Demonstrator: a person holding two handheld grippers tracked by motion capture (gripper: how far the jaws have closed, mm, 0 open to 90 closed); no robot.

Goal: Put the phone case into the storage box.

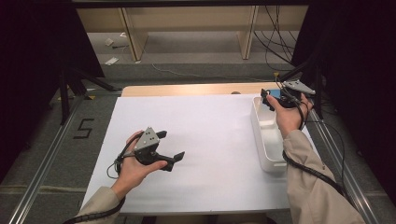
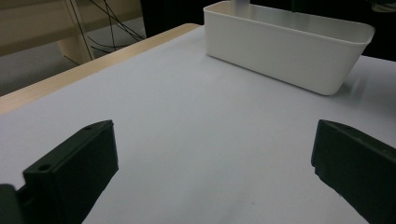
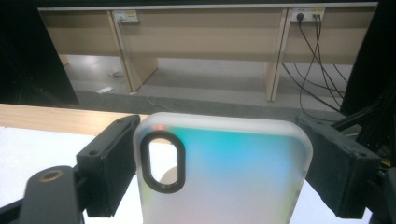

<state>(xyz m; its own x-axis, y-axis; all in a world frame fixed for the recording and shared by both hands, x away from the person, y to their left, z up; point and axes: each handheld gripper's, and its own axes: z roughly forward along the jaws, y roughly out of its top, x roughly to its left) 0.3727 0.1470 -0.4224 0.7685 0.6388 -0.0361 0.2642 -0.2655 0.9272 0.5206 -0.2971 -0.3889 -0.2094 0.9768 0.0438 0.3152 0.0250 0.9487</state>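
Now phone case (image 3: 224,170) clamped between right gripper (image 3: 224,163) fingers (image 3: 109,161).

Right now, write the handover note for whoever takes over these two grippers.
Right gripper: jaws shut on the phone case, a frosted translucent one with an oval camera cutout, held above the far end of the white bin.
Left gripper: jaws open, nothing between them, held over the white sheet, pointing toward the bin.
Done: case picked up and brought to the bin.
Left: probably lower the case into the bin and release it; the bin's inside is not fully visible, so check before dropping.
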